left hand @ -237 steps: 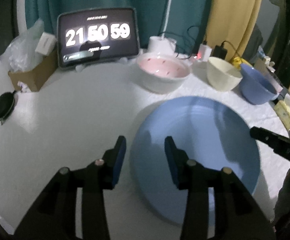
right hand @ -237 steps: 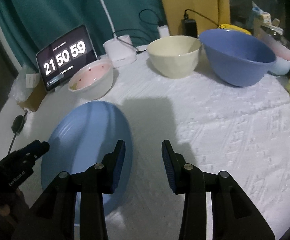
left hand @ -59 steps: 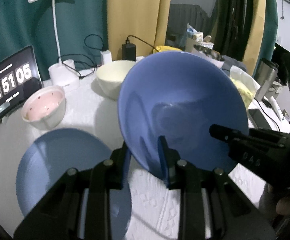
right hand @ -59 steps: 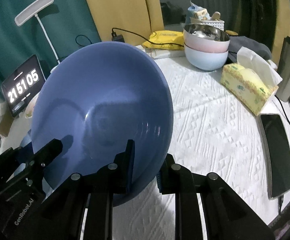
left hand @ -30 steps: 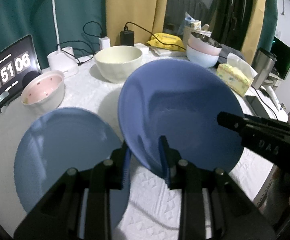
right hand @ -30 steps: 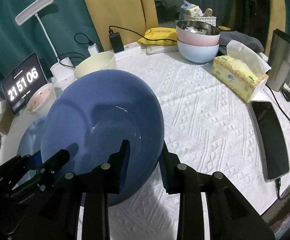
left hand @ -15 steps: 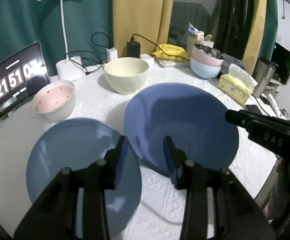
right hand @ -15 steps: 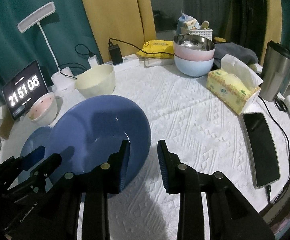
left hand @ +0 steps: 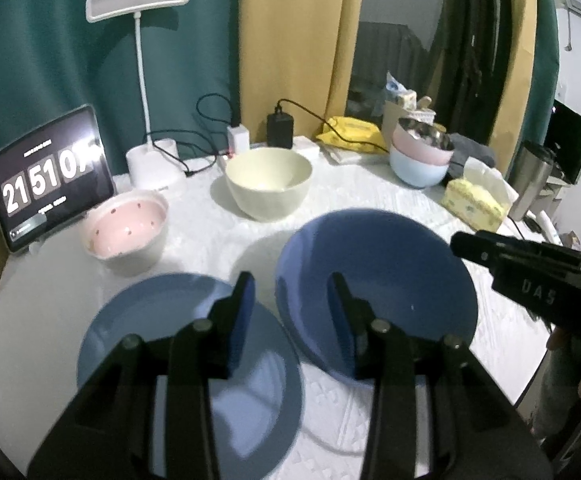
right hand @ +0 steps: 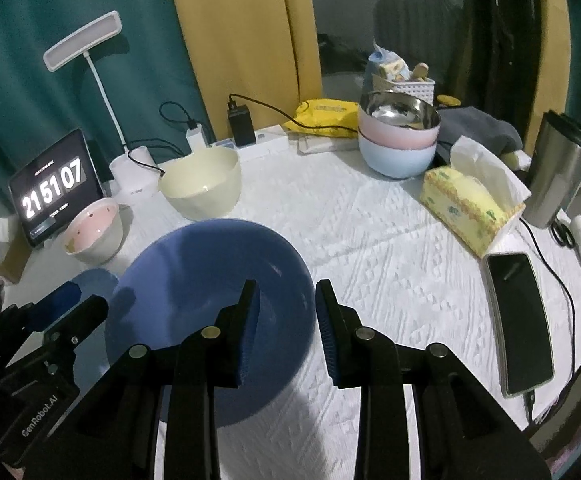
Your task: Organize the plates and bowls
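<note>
1. The left gripper (left hand: 290,304) hangs over the near edge of the tabletop (right hand: 390,240), its jaws spread and pinching nothing; between its fingers show the gap between plate and bowl and both their rims.
2. The right gripper (right hand: 284,308) likewise hangs with jaws apart, empty, above the near right rim of the blue bowl (right hand: 210,304).
3. The blue bowl (left hand: 374,280) stands upright on the white cloth near the front edge, free of both grippers.
4. The blue plate (left hand: 178,344) lies flat just left of the bowl; whether their rims touch cannot be told.
5. Farther back, toward the left edge, stands a pink-lined bowl (left hand: 126,236); right of it a cream bowl (left hand: 268,182).
6. Along the far edge: a tablet clock (left hand: 48,176), a white desk lamp (left hand: 152,160) and a black charger (left hand: 280,130).
7. At the far right sits a stack of bowls (right hand: 398,136), steel on pink on pale blue, with a tissue box (right hand: 470,204) nearer.
8. A phone (right hand: 520,320) lies by the right edge.
</note>
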Demonstrator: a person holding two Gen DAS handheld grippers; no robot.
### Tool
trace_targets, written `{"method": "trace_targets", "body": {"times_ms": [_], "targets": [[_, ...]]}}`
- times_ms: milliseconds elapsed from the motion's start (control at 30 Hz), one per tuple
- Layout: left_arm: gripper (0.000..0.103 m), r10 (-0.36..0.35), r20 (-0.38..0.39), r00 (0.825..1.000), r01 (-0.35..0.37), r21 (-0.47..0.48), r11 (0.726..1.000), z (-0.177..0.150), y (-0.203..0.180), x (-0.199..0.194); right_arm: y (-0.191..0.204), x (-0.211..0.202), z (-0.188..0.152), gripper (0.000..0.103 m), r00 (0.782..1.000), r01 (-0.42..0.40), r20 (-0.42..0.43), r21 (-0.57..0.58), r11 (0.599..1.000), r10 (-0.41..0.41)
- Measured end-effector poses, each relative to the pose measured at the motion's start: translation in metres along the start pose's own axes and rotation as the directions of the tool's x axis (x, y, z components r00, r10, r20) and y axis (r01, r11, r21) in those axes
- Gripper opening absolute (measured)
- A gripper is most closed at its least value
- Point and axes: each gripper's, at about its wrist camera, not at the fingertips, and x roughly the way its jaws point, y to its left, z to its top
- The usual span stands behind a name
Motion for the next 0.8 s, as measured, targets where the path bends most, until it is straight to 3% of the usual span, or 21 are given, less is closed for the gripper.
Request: {"method": "trace_targets", "body": {"times_ms": [433,800], "targets": [[0.04,0.01,0.044,0.999,-0.009,-0.009,1.0,0.031,0.015,0.007,0.015,0.016,0.027,0.031,1.0,-0.009,0.014,-0.054,0.999,0.01],[0.04,0.024,0.02,1.0,-0.024,-0.024,0.999,0.05,0.03,0.029,0.03,0.036,0.053,0.031,1.0,-0.009,0.017,-0.099,0.995,0.011]]}}
